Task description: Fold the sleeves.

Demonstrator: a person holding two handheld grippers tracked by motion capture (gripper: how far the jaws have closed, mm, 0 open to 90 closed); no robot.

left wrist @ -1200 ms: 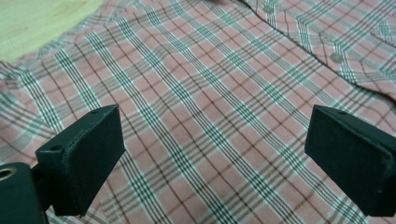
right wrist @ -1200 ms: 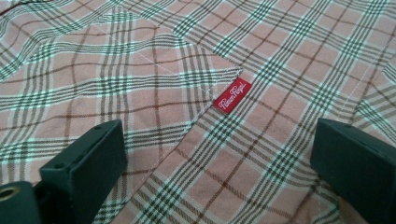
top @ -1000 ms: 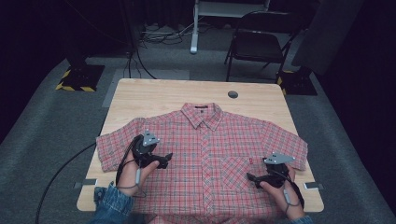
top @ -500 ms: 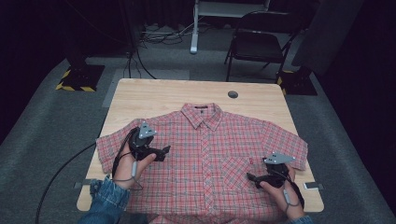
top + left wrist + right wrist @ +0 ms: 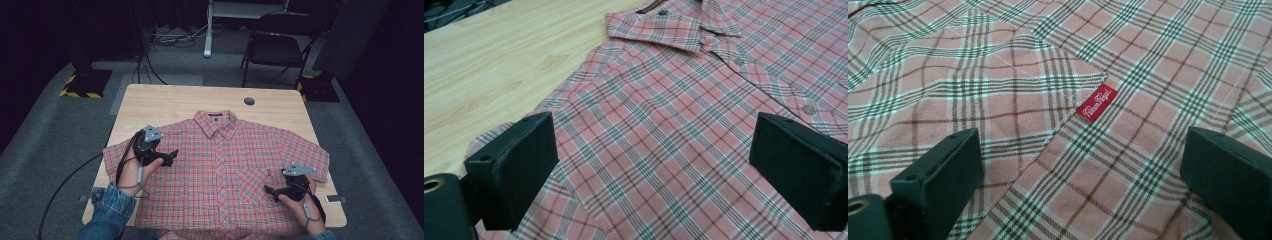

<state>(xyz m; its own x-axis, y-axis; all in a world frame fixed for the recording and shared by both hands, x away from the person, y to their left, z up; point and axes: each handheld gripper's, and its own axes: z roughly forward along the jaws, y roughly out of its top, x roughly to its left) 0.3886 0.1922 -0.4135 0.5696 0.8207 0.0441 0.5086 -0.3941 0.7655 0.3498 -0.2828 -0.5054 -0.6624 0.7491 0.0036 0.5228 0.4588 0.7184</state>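
A red plaid short-sleeved shirt (image 5: 220, 165) lies flat and buttoned on the wooden table (image 5: 200, 102), collar toward the far side. My left gripper (image 5: 170, 156) hovers over the shirt's left shoulder area, jaws open wide with nothing between them; its own view looks across the plaid cloth (image 5: 659, 130) toward the collar (image 5: 659, 25). Over the chest pocket on the right sits my right gripper (image 5: 270, 191), also open and empty. In the right gripper view a small red label (image 5: 1096, 103) marks the pocket's corner.
A round grommet hole (image 5: 249, 101) sits in the table near its far edge. Beyond the table stand a folding chair (image 5: 275, 47) and a white stand leg (image 5: 207, 30) with floor cables. Bare wood shows left of the shirt (image 5: 484, 60).
My left gripper has moved up the shirt, from beside the lower left sleeve toward the shoulder and collar. The right gripper has stayed over the pocket.
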